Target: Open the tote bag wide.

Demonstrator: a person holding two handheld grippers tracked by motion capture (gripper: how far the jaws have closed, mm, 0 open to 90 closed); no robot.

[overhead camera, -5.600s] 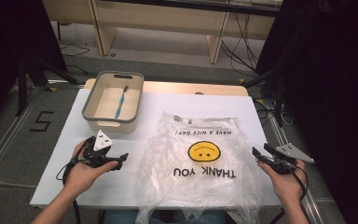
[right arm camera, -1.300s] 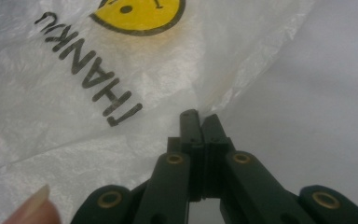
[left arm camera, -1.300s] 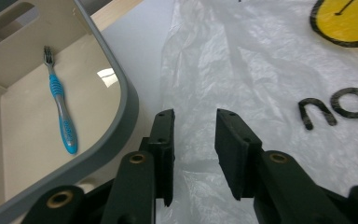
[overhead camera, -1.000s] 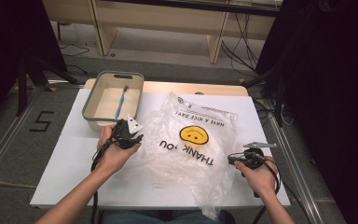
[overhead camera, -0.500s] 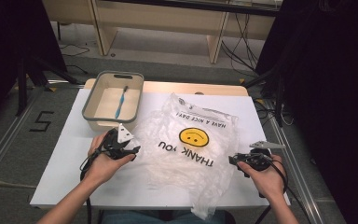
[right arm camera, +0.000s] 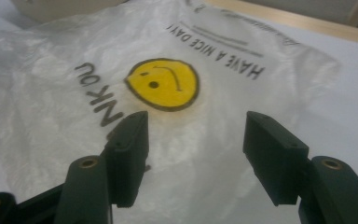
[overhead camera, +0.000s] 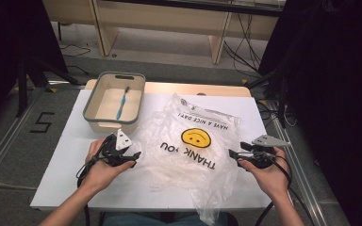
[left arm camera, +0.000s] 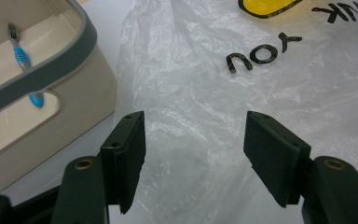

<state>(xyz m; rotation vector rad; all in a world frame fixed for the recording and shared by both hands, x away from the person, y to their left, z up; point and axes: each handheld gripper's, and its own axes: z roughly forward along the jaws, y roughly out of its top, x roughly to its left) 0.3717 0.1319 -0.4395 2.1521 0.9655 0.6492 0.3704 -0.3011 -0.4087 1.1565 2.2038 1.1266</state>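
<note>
A clear plastic bag [overhead camera: 179,162] printed with a yellow smiley and "THANK YOU" lies crumpled on the white table [overhead camera: 70,165]. My left gripper [overhead camera: 134,157] sits at the bag's left edge, open. In the left gripper view my left gripper [left arm camera: 193,126] hovers over the plastic bag [left arm camera: 191,70] with nothing pinched. My right gripper [overhead camera: 233,155] is at the bag's right edge, open. In the right gripper view my right gripper [right arm camera: 193,126] stands above the film near the smiley [right arm camera: 162,84]. Both sets of jaws have just been opening, and nothing is gripped.
A beige bin with a grey rim [overhead camera: 111,123] stands at the back left with a blue toothbrush [overhead camera: 121,106] inside; the bin's rim [left arm camera: 42,74] is close to my left gripper. The bag's tail hangs over the table's near edge.
My left hand has drawn back from the bag toward the near left, and its jaws have widened. My right gripper has opened off the bag's right edge and lifted a little.
</note>
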